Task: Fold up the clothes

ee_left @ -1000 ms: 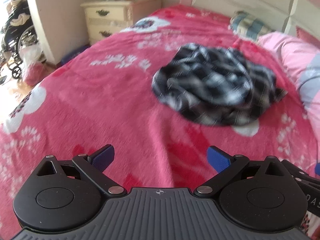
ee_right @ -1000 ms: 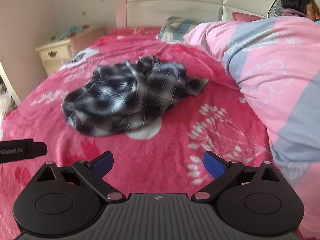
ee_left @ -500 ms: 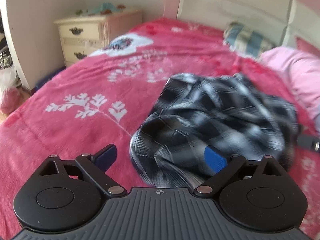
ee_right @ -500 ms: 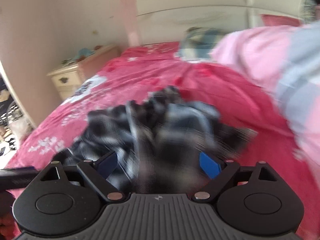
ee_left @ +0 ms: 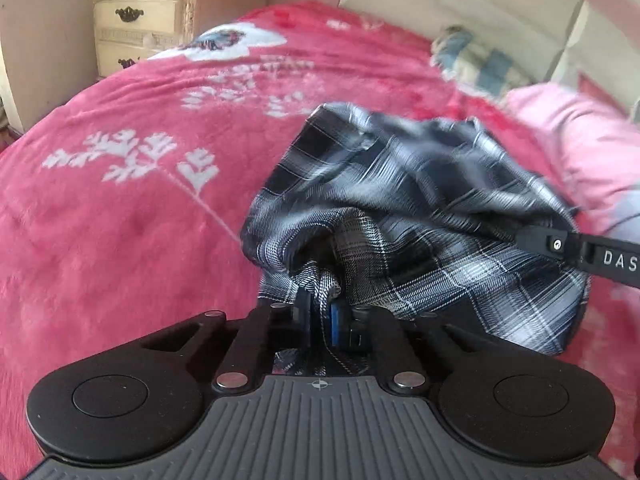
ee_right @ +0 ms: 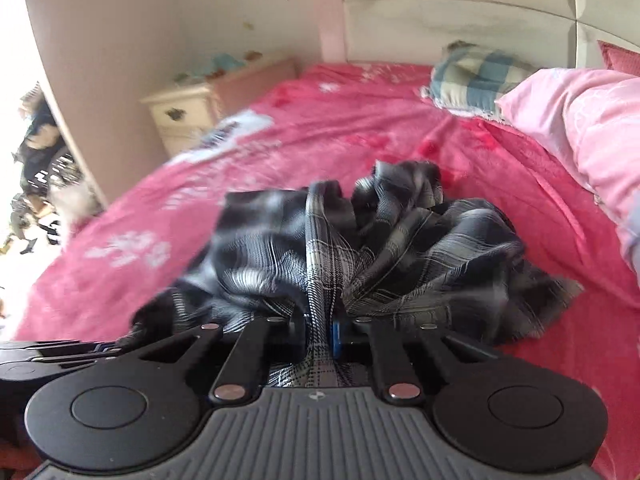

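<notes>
Both hand-held grippers now clamp shirt

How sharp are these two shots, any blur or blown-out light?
Left wrist view: plaid shirt smeared at its far edge, sharper near the left hand-held gripper. Right wrist view: shirt and blanket motion-blurred, left edge overexposed.

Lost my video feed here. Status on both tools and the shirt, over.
Left tool shut on plaid shirt. Right tool shut on it too. Shirt bunched on red blanket, unfolded. Pink quilt beside it, not in the way.
</notes>
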